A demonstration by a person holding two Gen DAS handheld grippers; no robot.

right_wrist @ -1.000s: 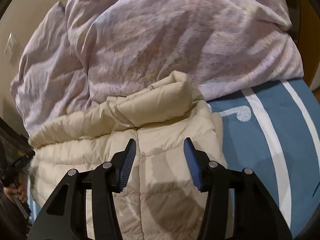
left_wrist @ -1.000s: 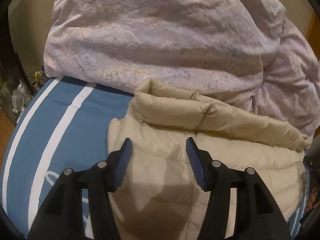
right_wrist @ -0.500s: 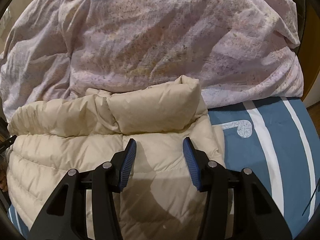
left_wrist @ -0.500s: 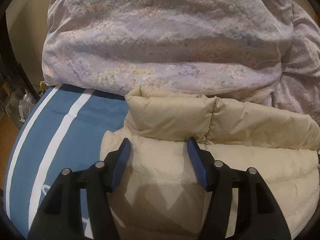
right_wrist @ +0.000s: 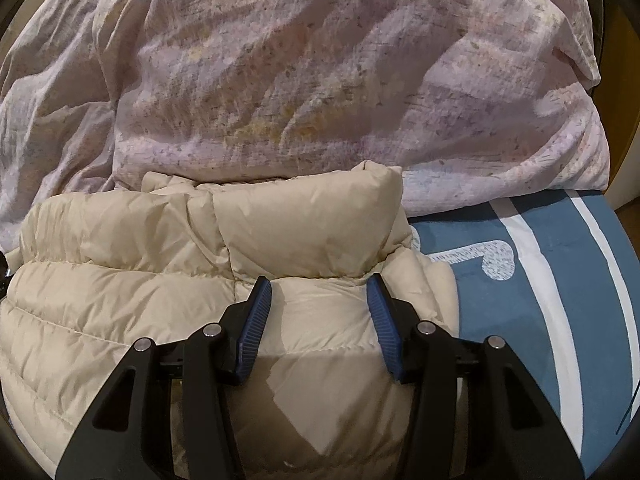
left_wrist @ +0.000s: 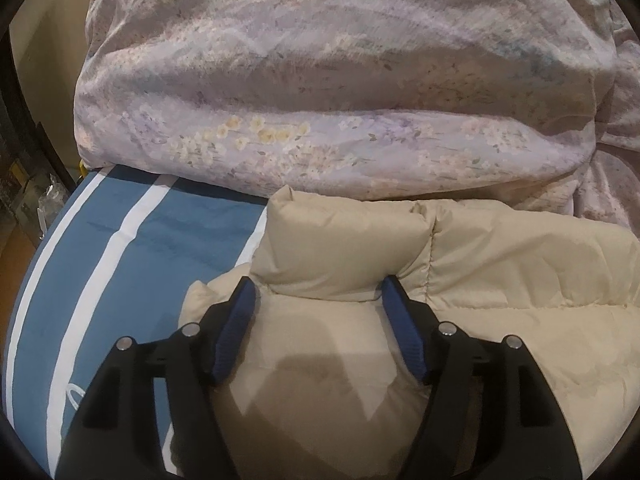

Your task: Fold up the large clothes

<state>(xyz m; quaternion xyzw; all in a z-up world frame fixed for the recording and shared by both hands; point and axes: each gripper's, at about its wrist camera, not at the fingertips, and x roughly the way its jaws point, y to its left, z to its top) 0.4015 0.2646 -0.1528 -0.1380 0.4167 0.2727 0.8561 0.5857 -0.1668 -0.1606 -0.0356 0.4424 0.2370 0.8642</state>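
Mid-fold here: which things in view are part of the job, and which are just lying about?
Job: beige puffer jacket; left gripper, jaws opening over the jacket; right gripper, open over it.
Lying about: lilac floral duvet; blue striped sheet; clutter beside bed.

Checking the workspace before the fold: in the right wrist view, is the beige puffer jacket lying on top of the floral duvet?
No, the beige puffer jacket lies on the blue striped sheet, in front of the floral duvet.

Both cams ride on the hand-held grippers and look steeply down, close over the beige puffer jacket (left_wrist: pixel 500 280) on the bed. The left one sits at its left corner, blue striped sheet (left_wrist: pixel 132 264) beside it; the right one at the opposite corner. Both share the jacket and the lilac floral duvet (right_wrist: pixel 320 80) behind.
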